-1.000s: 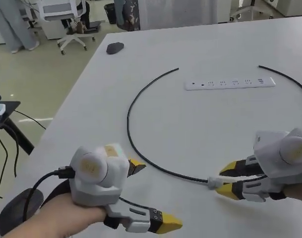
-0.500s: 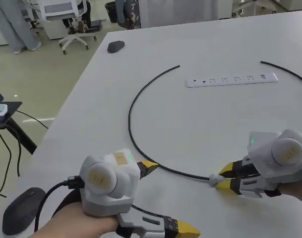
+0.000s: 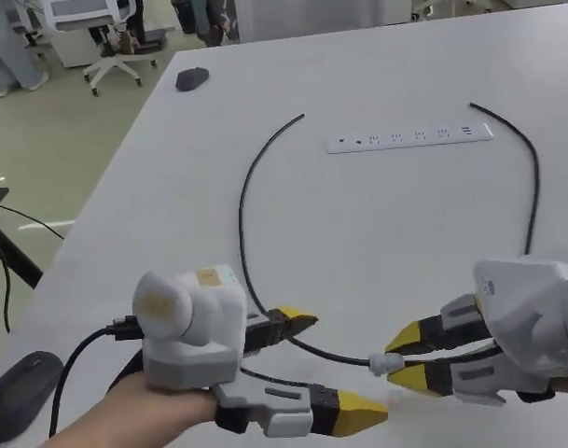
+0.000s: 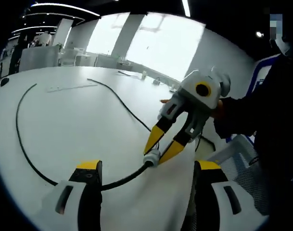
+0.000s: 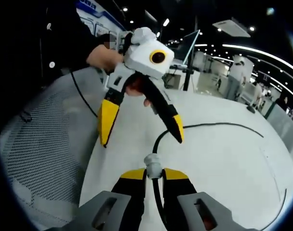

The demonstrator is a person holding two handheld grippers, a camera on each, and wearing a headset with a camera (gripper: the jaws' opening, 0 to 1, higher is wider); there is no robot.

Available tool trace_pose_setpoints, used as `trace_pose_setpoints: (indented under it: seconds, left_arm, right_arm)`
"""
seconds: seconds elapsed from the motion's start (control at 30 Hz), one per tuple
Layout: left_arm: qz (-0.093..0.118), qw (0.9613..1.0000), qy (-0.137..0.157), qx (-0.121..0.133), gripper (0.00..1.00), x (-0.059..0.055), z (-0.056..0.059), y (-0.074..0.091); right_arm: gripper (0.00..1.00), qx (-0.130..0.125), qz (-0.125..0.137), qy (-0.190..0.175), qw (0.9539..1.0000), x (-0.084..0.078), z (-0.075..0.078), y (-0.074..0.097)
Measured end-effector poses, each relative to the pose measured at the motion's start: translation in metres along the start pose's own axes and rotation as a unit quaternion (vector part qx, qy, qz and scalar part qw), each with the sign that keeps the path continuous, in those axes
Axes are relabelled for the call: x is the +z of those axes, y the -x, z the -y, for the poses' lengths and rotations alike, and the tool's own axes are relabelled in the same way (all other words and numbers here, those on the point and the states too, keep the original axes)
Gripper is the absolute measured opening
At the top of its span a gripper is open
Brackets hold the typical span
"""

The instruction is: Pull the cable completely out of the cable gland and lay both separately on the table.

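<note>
Cable gland (image 3: 380, 363) pinched by right hand-held gripper (image 3: 402, 358); left hand-held gripper (image 3: 342, 370) wide, open table (image 3: 405, 224) beyond.

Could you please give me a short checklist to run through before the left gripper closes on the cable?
1. Right gripper holds the cable gland: ok, its jaws are shut on the white body.
2. Left gripper ready to grasp: ok, its jaws are wide apart.
3. Cable lined up between the left jaws: ok in the left gripper view; height above the table cannot tell.
4. Cable pulled out of the cable gland: not ok, it runs into it.
5. Rest of the cable free to slide: ok, it lies in a loose loop, apart from the power strip.
</note>
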State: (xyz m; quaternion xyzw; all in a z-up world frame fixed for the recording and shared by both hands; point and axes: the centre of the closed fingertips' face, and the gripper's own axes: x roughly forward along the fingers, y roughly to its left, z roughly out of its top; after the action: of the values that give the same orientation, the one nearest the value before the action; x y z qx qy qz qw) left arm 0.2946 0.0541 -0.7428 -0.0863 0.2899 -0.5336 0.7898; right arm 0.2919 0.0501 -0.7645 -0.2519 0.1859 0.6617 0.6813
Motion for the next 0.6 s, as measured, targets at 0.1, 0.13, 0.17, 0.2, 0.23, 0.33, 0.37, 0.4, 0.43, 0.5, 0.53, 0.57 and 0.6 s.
trace_pose_setpoints:
  seconds: [0.1,0.13,0.17,0.2,0.23,0.33,0.37,0.4,0.43,0.5,0.53,0.57,0.6]
  left_arm:
    - [-0.001,0.9986,0.011,-0.051,0.61,-0.002,0.02,-0.003]
    - [0.0,0.9986,0.008,-0.051,0.54,-0.001,0.02,-0.003]
    - [-0.003,0.9989,0.0,-0.046,0.51,-0.003,0.02,-0.004]
    - [-0.002,0.9988,-0.006,-0.048,0.48,-0.003,0.021,-0.005]
    - [-0.007,0.9986,-0.008,-0.051,0.44,-0.005,0.021,-0.005]
    - [-0.01,0.9983,-0.004,-0.057,0.32,-0.006,0.023,-0.004]
    - [-0.01,0.9984,-0.006,-0.056,0.29,-0.007,0.021,-0.004]
    - [-0.011,0.9984,-0.011,-0.055,0.25,-0.007,0.021,-0.003]
    - [-0.014,0.9983,-0.013,-0.055,0.21,-0.008,0.02,-0.003]
    - [-0.016,0.9978,-0.005,-0.064,0.2,-0.009,0.023,-0.003]
    - [-0.016,0.9978,-0.004,-0.065,0.2,-0.009,0.024,-0.004]
    - [-0.016,0.9977,-0.005,-0.065,0.19,-0.009,0.025,-0.004]
    - [-0.016,0.9976,-0.007,-0.067,0.19,-0.009,0.025,-0.004]
  right_arm:
    - [0.07,-0.001,0.009,0.01,0.9999,0.012,-0.01,0.006]
    - [0.07,-0.001,0.01,0.012,0.9999,0.013,-0.012,0.007]
    - [0.07,-0.005,0.01,0.019,0.9997,0.015,-0.014,0.008]
    - [0.07,-0.005,0.01,0.023,0.9997,0.015,-0.015,0.008]
    - [0.07,-0.005,0.009,0.027,0.9996,0.015,-0.017,0.009]
    - [0.07,-0.003,0.011,0.032,0.9994,0.017,-0.02,0.011]
    - [0.07,-0.005,0.012,0.035,0.9993,0.018,-0.021,0.013]
    - [0.07,-0.004,0.013,0.035,0.9993,0.019,-0.022,0.014]
    - [0.07,-0.005,0.014,0.037,0.9992,0.021,-0.023,0.014]
    - [0.08,-0.002,0.011,0.035,0.9993,0.021,-0.025,0.014]
    - [0.08,-0.001,0.01,0.034,0.9994,0.021,-0.025,0.014]
    - [0.08,-0.003,0.01,0.036,0.9993,0.021,-0.025,0.015]
    - [0.08,-0.002,0.009,0.036,0.9993,0.021,-0.025,0.015]
